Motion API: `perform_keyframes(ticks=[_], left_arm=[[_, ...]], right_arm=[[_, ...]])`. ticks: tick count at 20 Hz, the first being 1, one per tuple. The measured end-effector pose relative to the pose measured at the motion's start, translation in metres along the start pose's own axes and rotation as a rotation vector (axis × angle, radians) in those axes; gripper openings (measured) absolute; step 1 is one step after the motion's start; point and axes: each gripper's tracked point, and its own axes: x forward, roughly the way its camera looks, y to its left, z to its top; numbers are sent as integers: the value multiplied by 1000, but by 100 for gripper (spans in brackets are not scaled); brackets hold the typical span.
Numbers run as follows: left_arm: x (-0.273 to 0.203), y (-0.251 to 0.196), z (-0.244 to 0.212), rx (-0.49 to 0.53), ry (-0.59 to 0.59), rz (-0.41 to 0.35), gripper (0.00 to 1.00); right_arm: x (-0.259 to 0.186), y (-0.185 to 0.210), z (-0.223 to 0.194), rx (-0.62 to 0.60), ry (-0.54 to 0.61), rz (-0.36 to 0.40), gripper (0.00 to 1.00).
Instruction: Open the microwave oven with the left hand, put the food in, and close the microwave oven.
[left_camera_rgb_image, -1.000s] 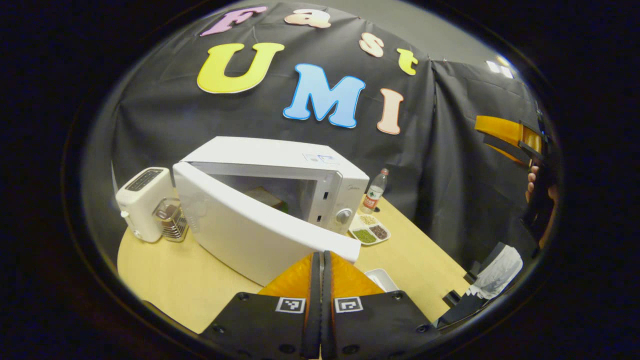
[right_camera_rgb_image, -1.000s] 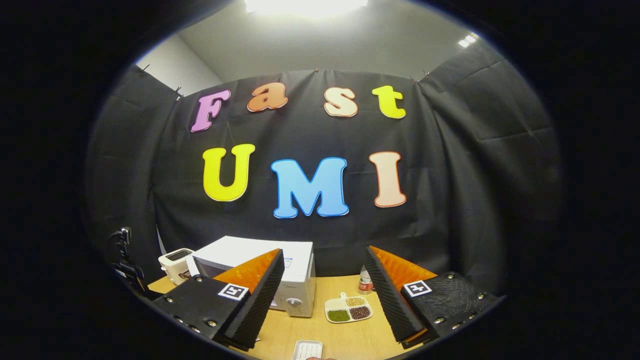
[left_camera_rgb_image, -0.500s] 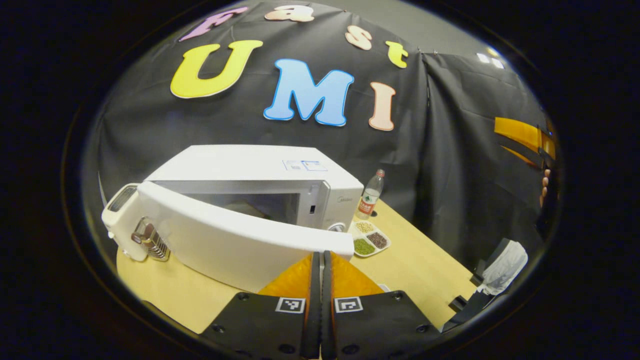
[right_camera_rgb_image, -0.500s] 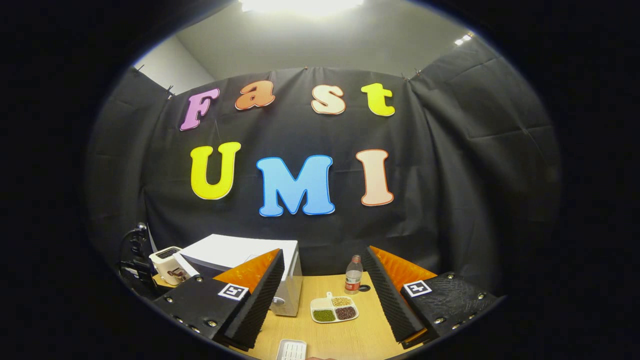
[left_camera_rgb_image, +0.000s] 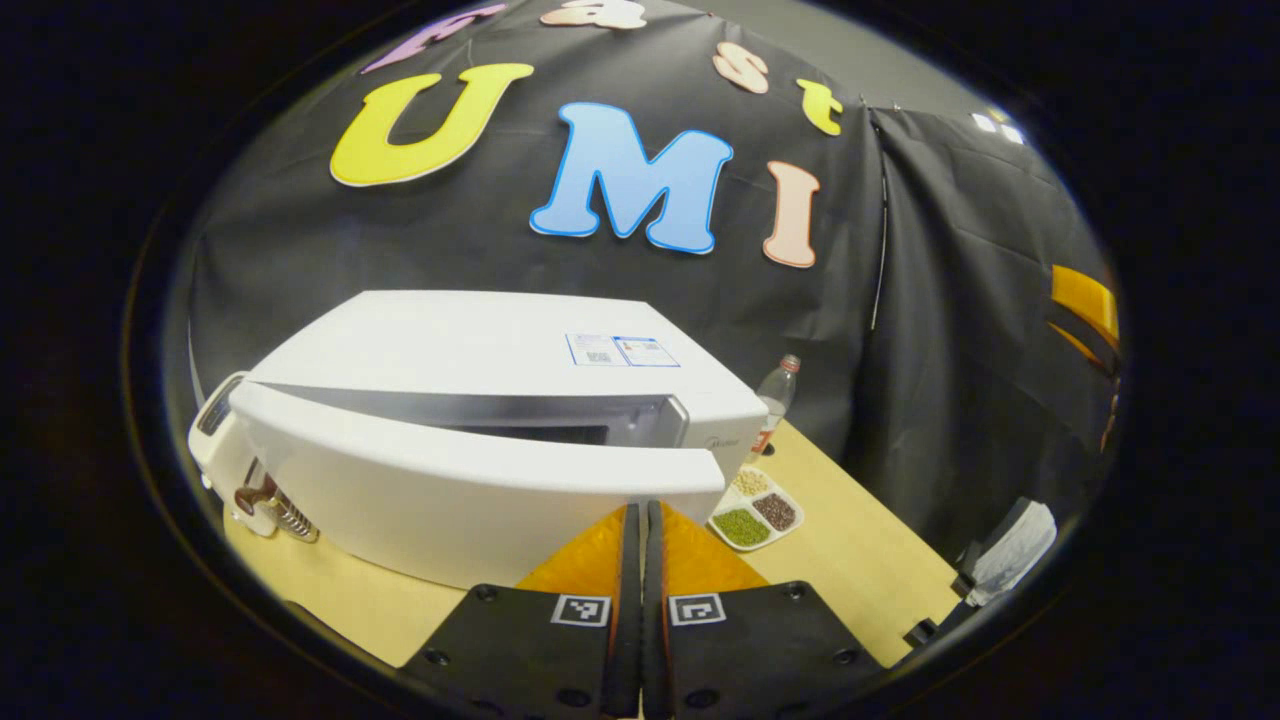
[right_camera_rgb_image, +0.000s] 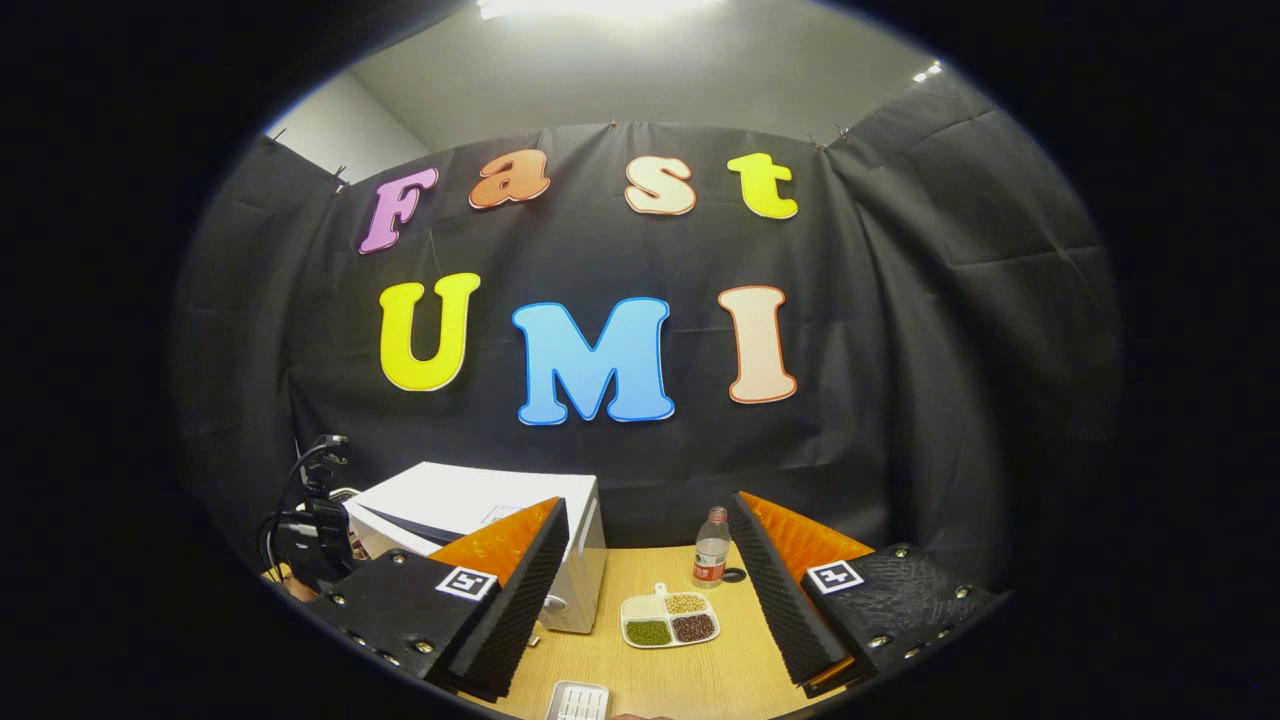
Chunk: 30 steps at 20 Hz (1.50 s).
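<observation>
Fingers of the left tongs (left_camera_rgb_image: 640, 530) are clenched flat together, their tips at the free edge of the white microwave oven's door (left_camera_rgb_image: 480, 500), which stands slightly ajar. The right tongs (right_camera_rgb_image: 650, 560) are released, spread wide and holding nothing, raised above the pale wooden surface (right_camera_rgb_image: 700, 670) near a white divided dish of beans (right_camera_rgb_image: 668, 622).

A water bottle (right_camera_rgb_image: 711, 560) stands behind a divided dish of beans (right_camera_rgb_image: 660, 621); a toaster (left_camera_rgb_image: 215, 440) sits aside.

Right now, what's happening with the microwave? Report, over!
Left hand-held gripper shut, tips at microwave door. Door ajar. Right hand-held gripper open, empty. Nothing blocking.
</observation>
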Motion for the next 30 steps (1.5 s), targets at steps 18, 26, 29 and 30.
perform_keyframes(ticks=[18,26,29,30], left_arm=[[44,10,16,-3,-2,7,7],[-92,17,132,181,-300,166,7],[-195,18,196,151,-472,217,55],[-224,27,206,148,-511,262,100]], right_arm=[[-13,-12,-3,-36,4,-53,97],[-11,23,19,-17,-30,4,97],[-10,43,39,-4,-53,31,97],[-11,50,45,-1,-64,42,97]])
